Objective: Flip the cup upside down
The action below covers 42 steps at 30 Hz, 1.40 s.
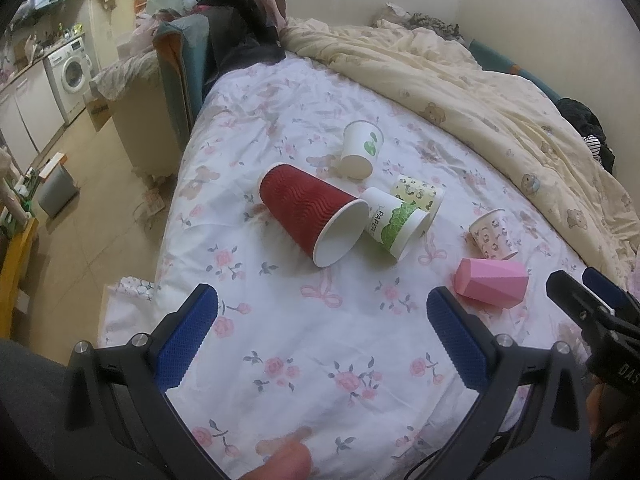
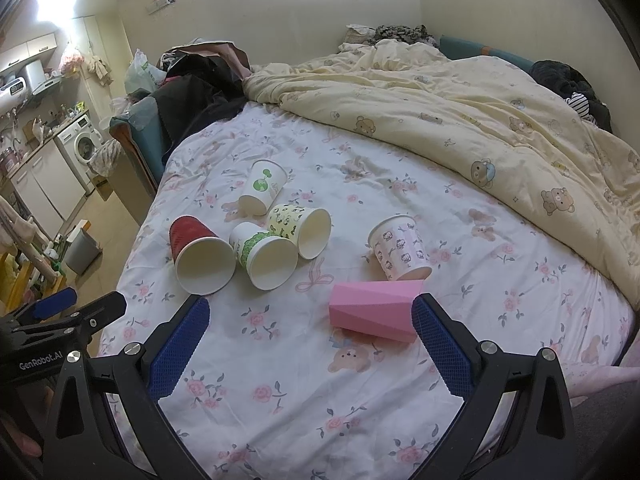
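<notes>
Several cups lie on their sides on the floral bed sheet [image 1: 280, 312]. A red ribbed cup [image 1: 308, 212] [image 2: 196, 256] opens toward me. Beside it lie a white-and-green "PAPER" cup [image 1: 394, 222] [image 2: 264, 256], a yellow panda cup [image 1: 418, 196] [image 2: 300, 228] and a white cup with a green sprout [image 1: 362, 148] [image 2: 262, 186]. A pink-patterned cup [image 1: 492, 236] [image 2: 400, 248] and a pink faceted cup [image 1: 490, 282] [image 2: 372, 314] lie to the right. My left gripper [image 1: 322, 320] is open and empty, short of the red cup. My right gripper [image 2: 310, 328] is open and empty, its right finger [image 2: 438, 344] next to the pink faceted cup.
A cream bear-print duvet [image 2: 480, 120] is bunched across the far and right side of the bed. Dark clothes [image 2: 200, 92] are piled at the bed's head. The bed's left edge drops to a tiled floor [image 1: 92, 208] with a bin and a washing machine [image 1: 72, 68].
</notes>
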Available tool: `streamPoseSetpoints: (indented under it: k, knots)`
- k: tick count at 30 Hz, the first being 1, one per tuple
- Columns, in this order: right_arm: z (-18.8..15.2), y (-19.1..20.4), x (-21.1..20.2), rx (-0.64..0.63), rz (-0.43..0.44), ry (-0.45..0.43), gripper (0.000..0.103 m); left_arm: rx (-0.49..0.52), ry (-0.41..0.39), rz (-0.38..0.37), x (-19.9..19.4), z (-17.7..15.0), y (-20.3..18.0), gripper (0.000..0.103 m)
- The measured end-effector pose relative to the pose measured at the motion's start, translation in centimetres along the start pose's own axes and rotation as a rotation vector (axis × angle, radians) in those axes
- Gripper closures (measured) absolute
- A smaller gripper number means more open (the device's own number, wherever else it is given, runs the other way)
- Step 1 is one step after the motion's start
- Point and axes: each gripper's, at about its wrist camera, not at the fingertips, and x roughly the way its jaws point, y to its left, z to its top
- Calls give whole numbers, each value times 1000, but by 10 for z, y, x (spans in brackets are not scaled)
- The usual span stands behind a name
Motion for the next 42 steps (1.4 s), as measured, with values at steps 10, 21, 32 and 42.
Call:
streamPoseSetpoints:
  k: [10,21,32,42]
  knots:
    - [-1,0,0,-3,-1,-1,0,-10,8,-2,3,-5,1,0]
    - [-1,0,1,-1,-1,1,0,-9,10,1,0,-7,2,0]
    - [-1,1,1,-1,-2,1,0,-11,10,0,1,-3,2,0]
    - [-2,1,1,-2,-1,3,0,-12,11,-2,1,-2,3,0]
